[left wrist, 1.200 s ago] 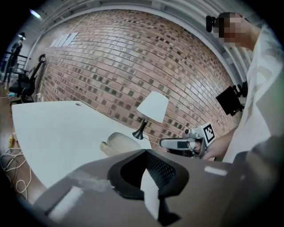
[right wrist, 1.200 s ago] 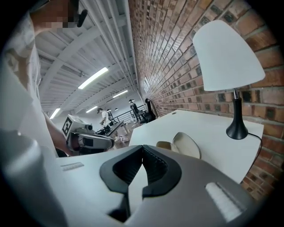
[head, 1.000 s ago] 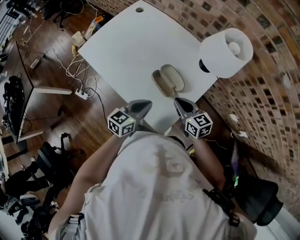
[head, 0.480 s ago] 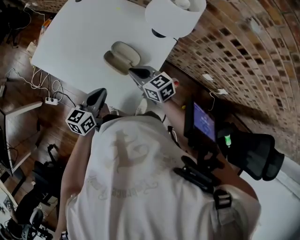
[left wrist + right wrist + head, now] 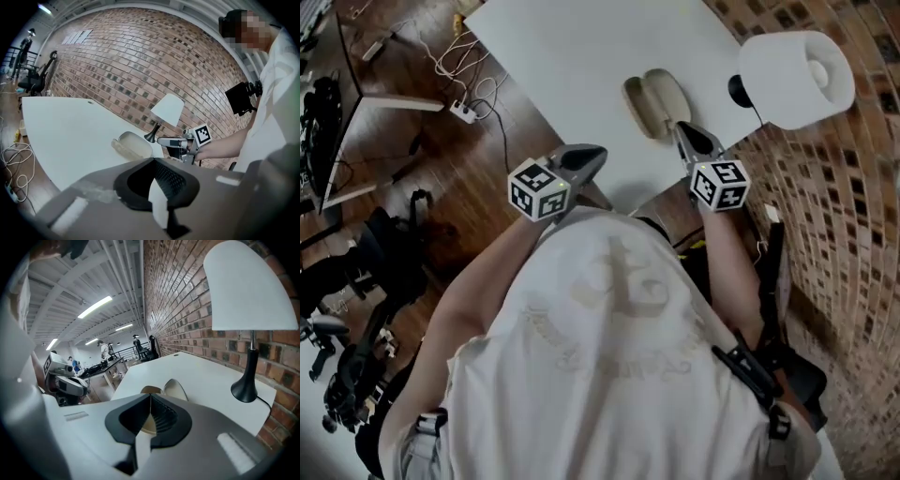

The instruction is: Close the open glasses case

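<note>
White table (image 5: 581, 75), lamp (image 5: 792, 75) beside open glasses case (image 5: 656, 101)

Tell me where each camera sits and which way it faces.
Head view: on the person's head, looking steeply down at the table, open glasses case and lamp; shows shirt, arms, left claw, right claw.
Left gripper view: rides the left claw, facing the brick wall; shows its shut jaws, the right claw and arm.
Right gripper view: rides the right claw, looking along the table; shows its shut jaws, the left claw far left.
Shared: both gripper views see the glasses case and lamp.
</note>
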`<state>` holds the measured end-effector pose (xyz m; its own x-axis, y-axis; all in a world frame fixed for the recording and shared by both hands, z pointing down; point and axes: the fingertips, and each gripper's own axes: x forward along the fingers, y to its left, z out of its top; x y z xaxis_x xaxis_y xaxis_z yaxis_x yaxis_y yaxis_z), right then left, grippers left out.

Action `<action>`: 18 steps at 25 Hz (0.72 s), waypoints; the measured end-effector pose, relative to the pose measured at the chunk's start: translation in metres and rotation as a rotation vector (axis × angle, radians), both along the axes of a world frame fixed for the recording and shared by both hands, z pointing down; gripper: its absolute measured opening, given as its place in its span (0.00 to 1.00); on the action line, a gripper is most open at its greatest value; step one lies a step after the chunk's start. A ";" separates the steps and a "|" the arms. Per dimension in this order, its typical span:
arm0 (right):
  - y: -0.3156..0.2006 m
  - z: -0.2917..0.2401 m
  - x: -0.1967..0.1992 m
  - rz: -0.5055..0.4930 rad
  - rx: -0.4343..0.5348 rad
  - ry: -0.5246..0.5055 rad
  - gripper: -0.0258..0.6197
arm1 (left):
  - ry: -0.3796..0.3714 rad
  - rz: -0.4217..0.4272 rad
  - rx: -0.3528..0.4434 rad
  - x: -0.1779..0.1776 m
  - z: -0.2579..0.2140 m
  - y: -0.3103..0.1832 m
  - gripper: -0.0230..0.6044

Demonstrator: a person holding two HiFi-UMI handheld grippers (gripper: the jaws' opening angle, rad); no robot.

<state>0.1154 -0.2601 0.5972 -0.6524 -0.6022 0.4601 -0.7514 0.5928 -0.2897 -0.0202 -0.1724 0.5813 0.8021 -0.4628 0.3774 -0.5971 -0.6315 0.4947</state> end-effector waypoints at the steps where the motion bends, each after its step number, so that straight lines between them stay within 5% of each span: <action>1: -0.004 0.001 0.003 0.003 0.004 0.012 0.05 | 0.001 -0.004 -0.006 0.002 0.001 0.002 0.04; 7: -0.027 0.018 0.011 0.087 0.002 0.098 0.27 | -0.005 0.009 -0.004 -0.012 -0.002 0.010 0.04; 12: -0.050 0.054 0.030 0.152 -0.129 0.056 0.37 | -0.009 -0.039 -0.006 -0.021 -0.001 0.012 0.04; 18: -0.081 0.078 0.019 0.064 -0.238 0.029 0.41 | -0.014 -0.108 -0.015 -0.044 0.000 0.021 0.04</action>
<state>0.1343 -0.3407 0.6755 -0.6014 -0.5141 0.6115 -0.7949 0.4619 -0.3934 -0.0647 -0.1510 0.5817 0.7425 -0.5403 0.3959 -0.6682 -0.5556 0.4949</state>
